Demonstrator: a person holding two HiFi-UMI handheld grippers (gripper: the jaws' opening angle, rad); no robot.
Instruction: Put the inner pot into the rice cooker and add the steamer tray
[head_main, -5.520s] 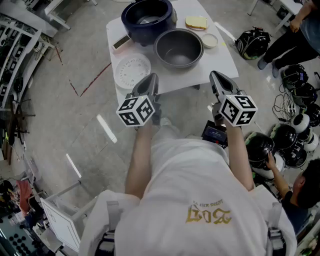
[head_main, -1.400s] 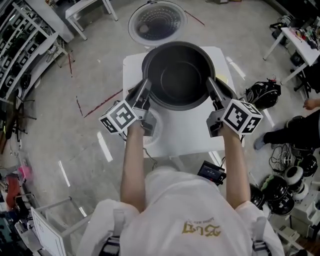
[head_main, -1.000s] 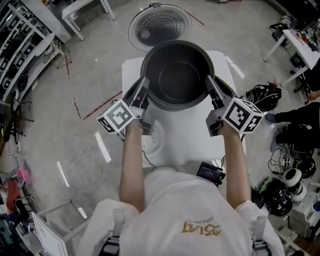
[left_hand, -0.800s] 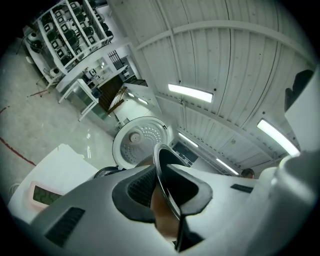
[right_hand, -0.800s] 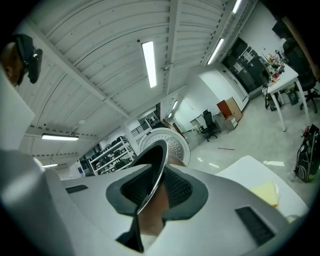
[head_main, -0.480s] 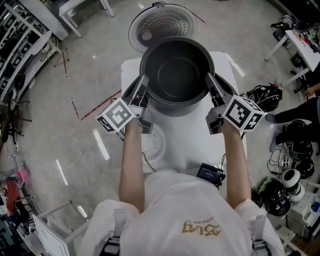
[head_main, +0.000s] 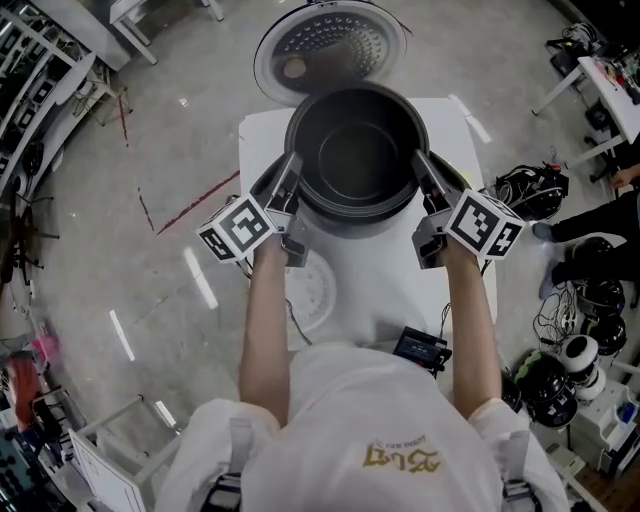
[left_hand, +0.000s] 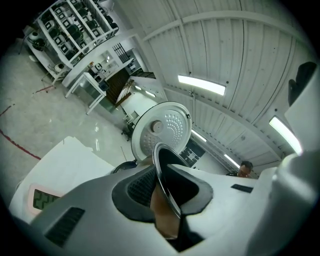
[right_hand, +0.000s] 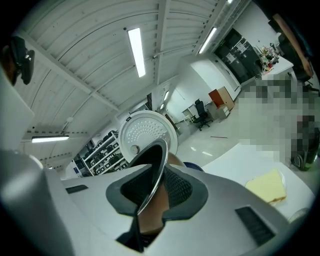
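The dark inner pot (head_main: 355, 150) hangs level over the rice cooker, whose dark blue body (head_main: 268, 180) peeks out below it on the white table (head_main: 385, 285). My left gripper (head_main: 288, 172) is shut on the pot's left rim (left_hand: 161, 170). My right gripper (head_main: 424, 170) is shut on its right rim (right_hand: 156, 165). The cooker's round perforated lid (head_main: 330, 45) stands open behind the pot. The white steamer tray (head_main: 318, 290) lies on the table beside my left forearm, partly hidden by it.
A yellow sponge (right_hand: 267, 185) lies on the table to the right. A black device (head_main: 420, 348) hangs at the table's near edge. A black bag (head_main: 525, 185), helmets (head_main: 560, 370) and a person's leg (head_main: 600, 215) fill the floor at right.
Earlier both grippers hung empty and the pot stood on the table. Over the last second the held pot and both grippers have sunk and shifted further over the cooker.
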